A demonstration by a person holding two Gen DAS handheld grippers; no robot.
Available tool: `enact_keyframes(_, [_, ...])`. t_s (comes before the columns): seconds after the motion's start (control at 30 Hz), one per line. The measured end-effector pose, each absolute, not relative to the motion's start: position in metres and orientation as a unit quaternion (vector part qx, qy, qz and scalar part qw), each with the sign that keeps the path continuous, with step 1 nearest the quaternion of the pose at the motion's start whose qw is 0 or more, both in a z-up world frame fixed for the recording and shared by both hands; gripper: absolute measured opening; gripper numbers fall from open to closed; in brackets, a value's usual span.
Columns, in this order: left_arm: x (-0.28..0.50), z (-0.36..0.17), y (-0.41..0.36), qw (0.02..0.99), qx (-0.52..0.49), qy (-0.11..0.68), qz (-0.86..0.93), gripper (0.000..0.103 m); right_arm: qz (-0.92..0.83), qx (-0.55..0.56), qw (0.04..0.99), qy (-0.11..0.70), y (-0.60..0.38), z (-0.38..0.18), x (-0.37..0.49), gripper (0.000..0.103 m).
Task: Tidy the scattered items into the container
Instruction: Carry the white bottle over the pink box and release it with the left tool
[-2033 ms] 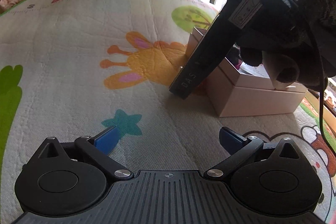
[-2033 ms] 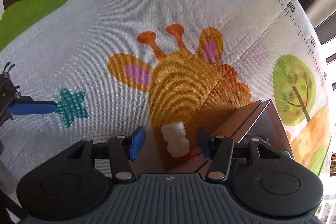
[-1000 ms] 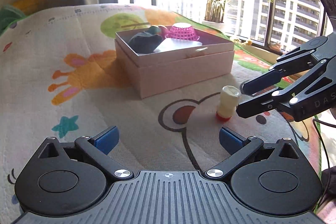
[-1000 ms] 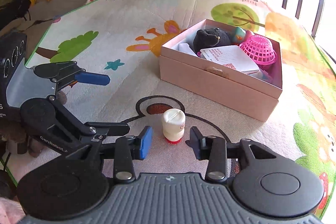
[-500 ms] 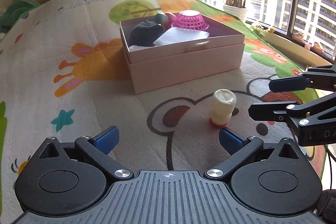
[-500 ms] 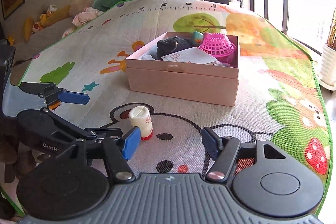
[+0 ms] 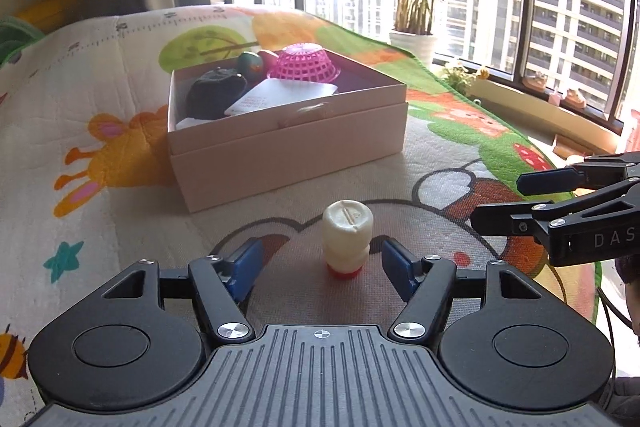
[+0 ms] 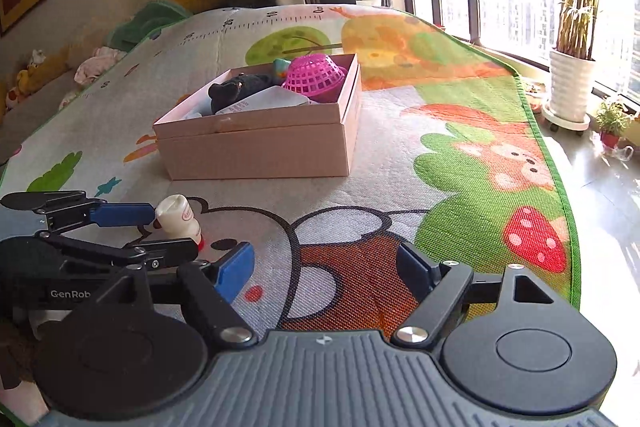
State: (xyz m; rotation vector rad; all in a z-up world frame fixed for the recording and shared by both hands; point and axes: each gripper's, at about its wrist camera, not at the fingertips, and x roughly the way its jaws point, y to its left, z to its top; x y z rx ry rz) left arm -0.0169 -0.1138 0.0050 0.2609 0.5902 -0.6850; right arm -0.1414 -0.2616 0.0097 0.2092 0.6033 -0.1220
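Note:
A small white bottle with a red base (image 7: pixel 347 239) stands upright on the play mat, apart from the pink box (image 7: pixel 292 147). My left gripper (image 7: pixel 322 269) is open, its blue pads on either side of the bottle without touching it. In the right wrist view the bottle (image 8: pixel 178 217) sits between the left gripper's fingers (image 8: pixel 124 215). My right gripper (image 8: pixel 326 267) is open and empty over the mat, to the right of the bottle; it also shows in the left wrist view (image 7: pixel 520 199). The box (image 8: pixel 256 143) holds a pink basket (image 8: pixel 314 75), a dark plush toy (image 8: pixel 240 89) and a white card.
The colourful play mat (image 8: pixel 460 155) ends at a green edge on the right, with bare floor and a potted plant (image 8: pixel 570 87) beyond. Soft toys and cushions (image 8: pixel 100 63) lie at the far left by the wall. Windows run along the far side.
My left gripper has moved up to the bottle and narrowed around it. My right gripper has drawn away to the right, leaving the bottle off its centre.

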Motion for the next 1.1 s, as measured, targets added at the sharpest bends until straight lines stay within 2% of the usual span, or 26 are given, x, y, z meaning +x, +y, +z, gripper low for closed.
enact_keyframes(0.07, [-0.014,0.006,-0.117,0.892,0.127,0.281,-0.331,0.059,-0.067,0.106,0.946,0.300,-0.263,0.004,-0.141,0.080])
enact_keyframes(0.33, [-0.018,0.008,-0.125,0.884,0.147,0.264,-0.356,0.030,-0.070,0.089,0.947,0.301,-0.258,-0.003,-0.137,0.087])
enact_keyframes(0.57, [-0.017,0.027,-0.131,0.884,0.172,0.228,-0.371,0.030,-0.065,0.086,0.948,0.299,-0.256,-0.004,-0.137,0.091])
enact_keyframes(0.83, [0.025,0.069,-0.169,0.888,0.195,0.167,-0.382,0.030,-0.055,0.069,0.950,0.298,-0.250,-0.006,-0.132,0.094])
enact_keyframes(1.1, [0.066,0.072,-0.216,0.872,0.182,0.163,-0.424,0.032,-0.043,0.047,0.949,0.309,-0.247,-0.003,-0.131,0.094])
